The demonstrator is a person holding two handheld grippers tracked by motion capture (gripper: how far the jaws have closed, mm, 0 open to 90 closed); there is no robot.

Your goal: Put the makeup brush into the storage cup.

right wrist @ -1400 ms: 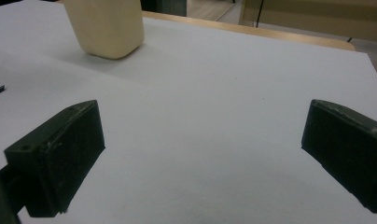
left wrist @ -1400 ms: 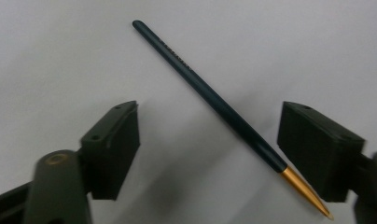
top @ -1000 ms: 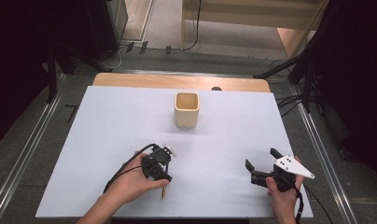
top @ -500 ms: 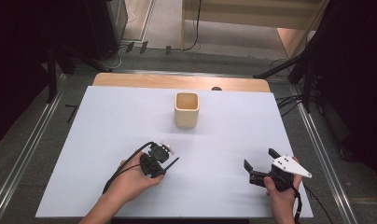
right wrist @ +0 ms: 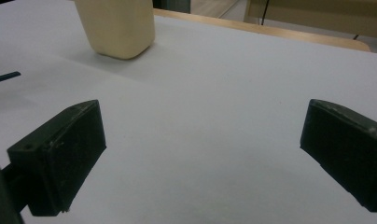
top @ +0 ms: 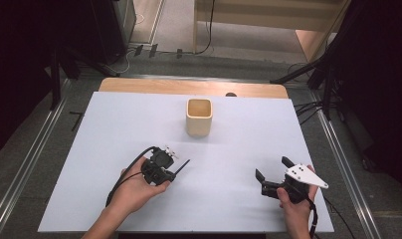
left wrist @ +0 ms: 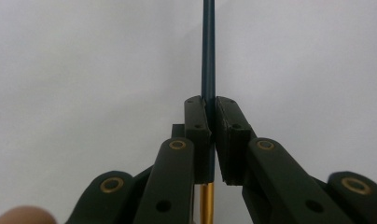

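Note:
A thin pen with a dark blue shaft (left wrist: 208, 51) and a golden end sits between the jaws of my left gripper (left wrist: 209, 114), which is shut on it. From above, the left gripper (top: 171, 172) is at the table's near left, and the pen (top: 183, 165) sticks out toward the far right. A cream square cup (top: 199, 117) stands upright at the far middle of the table, apart from both grippers. My right gripper (top: 271, 168) rests at the near right, open, with only bare table between its jaws (right wrist: 200, 154). The cup (right wrist: 116, 28) and the pen's tip (right wrist: 4, 77) lie ahead of it to the left.
The white table top (top: 114, 129) has a wooden strip (top: 139, 85) along its far edge. Metal rails (top: 35, 154) run down both sides on the floor. Cables and dark stands (top: 318, 74) crowd the far right.
The left gripper's jaws have closed on the pen. The pen, which pointed toward the near edge, now sticks out to the far right. The right gripper has stayed put.

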